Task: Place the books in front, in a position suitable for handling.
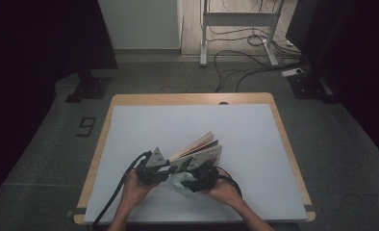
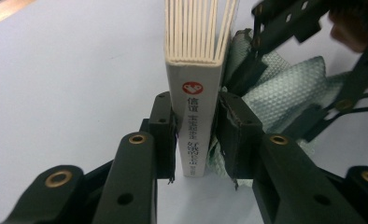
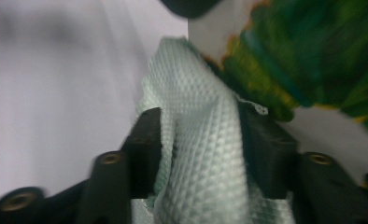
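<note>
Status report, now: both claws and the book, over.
Left claw shut on book, gripping its spine, pages fanned. Right claw shut on pale green cloth, beside the book. Nothing else on the table.

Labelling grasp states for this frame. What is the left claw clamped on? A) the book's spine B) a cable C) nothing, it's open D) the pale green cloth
A: in the left gripper view the left claw has its two jaws pressed against either side of the book at its spine, while the pale green cloth sits in the right claw.
</note>
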`<state>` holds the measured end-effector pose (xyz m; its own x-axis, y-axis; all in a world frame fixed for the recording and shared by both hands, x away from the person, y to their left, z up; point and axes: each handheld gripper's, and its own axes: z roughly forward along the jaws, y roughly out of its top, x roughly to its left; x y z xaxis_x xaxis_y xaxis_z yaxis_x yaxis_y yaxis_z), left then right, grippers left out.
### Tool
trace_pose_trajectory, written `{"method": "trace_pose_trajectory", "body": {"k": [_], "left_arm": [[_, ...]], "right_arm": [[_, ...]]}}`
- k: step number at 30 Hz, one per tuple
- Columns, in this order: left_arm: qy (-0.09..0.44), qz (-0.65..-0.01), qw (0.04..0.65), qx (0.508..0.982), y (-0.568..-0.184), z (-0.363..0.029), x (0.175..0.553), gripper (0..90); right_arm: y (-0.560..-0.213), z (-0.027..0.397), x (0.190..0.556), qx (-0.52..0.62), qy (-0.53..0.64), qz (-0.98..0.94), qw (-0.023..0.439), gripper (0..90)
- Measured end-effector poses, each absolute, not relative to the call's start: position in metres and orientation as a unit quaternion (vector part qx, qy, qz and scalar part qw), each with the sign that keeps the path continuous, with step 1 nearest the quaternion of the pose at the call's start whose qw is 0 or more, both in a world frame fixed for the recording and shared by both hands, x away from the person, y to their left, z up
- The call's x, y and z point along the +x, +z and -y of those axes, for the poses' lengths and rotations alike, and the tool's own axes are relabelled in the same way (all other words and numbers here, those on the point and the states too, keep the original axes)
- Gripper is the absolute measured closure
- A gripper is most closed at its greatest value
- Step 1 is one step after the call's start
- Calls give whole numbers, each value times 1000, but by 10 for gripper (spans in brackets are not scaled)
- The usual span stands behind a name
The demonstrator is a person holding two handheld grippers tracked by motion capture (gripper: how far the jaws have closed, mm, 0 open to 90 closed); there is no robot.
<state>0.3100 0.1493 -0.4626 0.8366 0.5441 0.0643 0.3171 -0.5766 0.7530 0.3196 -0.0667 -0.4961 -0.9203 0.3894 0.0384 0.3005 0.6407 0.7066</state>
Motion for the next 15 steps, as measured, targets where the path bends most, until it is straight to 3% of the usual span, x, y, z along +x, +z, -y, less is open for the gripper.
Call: {"method": "trace_pose_trajectory", "body": {"k": [2,6,15], "left_arm": [[146,-246,389,876,-463,-149,310,683],[146,-245,388,876,-462,-149,310,683],[149,-244,387,877,-463,-149,310,680]], "right_arm": [[-486,69,319,193,384,-901,58,367],[-476,76,317,197,386,-899,66,328],[-467,105,317,217,392,-890,81,298]]}}
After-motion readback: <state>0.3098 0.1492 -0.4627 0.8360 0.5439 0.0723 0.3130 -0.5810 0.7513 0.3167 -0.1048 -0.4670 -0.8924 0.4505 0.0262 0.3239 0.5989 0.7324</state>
